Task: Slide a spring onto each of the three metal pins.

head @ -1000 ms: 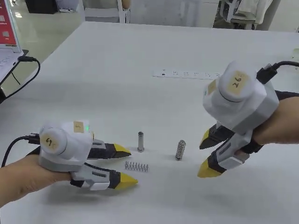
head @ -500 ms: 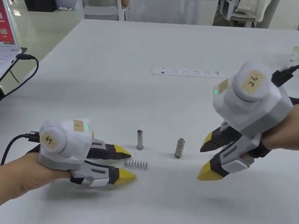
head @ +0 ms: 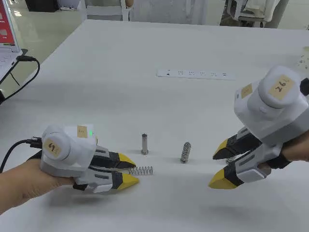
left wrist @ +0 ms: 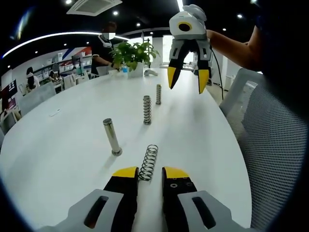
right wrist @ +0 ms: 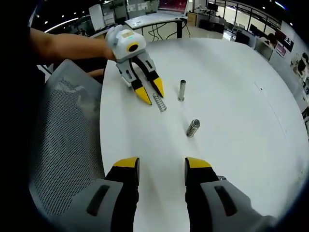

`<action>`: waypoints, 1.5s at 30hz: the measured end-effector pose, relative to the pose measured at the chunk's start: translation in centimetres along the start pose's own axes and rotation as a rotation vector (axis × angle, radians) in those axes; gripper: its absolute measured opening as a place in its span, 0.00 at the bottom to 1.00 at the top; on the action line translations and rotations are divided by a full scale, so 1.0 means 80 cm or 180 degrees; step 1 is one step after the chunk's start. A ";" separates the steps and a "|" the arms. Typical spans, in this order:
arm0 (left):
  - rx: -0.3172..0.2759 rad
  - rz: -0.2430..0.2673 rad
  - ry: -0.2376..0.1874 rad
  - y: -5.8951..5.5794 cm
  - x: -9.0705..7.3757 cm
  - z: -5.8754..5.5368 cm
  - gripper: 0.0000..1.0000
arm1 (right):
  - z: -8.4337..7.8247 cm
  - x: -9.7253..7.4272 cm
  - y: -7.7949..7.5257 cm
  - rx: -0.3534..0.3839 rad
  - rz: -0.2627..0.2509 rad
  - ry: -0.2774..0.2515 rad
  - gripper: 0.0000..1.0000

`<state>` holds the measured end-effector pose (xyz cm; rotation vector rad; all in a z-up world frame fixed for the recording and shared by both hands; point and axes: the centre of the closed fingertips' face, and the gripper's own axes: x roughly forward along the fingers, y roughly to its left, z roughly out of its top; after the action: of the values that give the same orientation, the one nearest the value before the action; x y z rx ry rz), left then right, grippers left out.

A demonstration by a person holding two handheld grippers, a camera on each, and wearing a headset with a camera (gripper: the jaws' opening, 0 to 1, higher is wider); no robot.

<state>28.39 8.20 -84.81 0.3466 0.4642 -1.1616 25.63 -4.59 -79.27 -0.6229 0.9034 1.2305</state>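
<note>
Workbench, left to right: a black cable [head: 21, 72] hangs off the left edge of the white table [head: 120, 72]. My left tongs [head: 129, 170] sit low over the top, their yellow-tipped jaws parted only a little. The near end of the loose spring [head: 141, 170] lies between the tips, and I see no pinch on it. In the left gripper view that spring lies flat on the table, pointing away from the tongs, its near coils close against one jaw.

Just beyond the spring stands the bare pin [head: 144, 144], upright on its small foot. To its right, apart from it, stands the second pin [head: 186, 152], upright with a spring around it. The left gripper view shows a third pin [left wrist: 158, 94] farther along the same line, also wearing a spring, near my other tongs.

My right tongs [head: 221, 164] are held above the table at the right, jaws released and wide apart — empty. A white power strip [head: 195, 74] lies flat farther back, well apart from the pins.
</note>
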 end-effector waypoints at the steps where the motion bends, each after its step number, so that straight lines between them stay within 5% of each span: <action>1: -0.0002 0.0005 -0.0002 0.000 0.000 0.000 0.11 | -0.001 0.000 0.001 0.0007 -0.0003 0.0002 0.36; 31: 0.0032 0.0035 0.0052 -0.005 -0.005 0.000 0.02 | -0.016 -0.017 -0.006 0.0209 -0.0120 -0.0121 0.36; 45: 0.0070 0.0004 -0.0067 -0.019 -0.011 0.020 0.02 | -0.012 -0.018 -0.005 0.0190 -0.0128 -0.0146 0.37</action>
<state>26.97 7.56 -83.00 0.3532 0.4330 -1.1687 25.64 -6.22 -78.61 -0.5607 0.8820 1.1733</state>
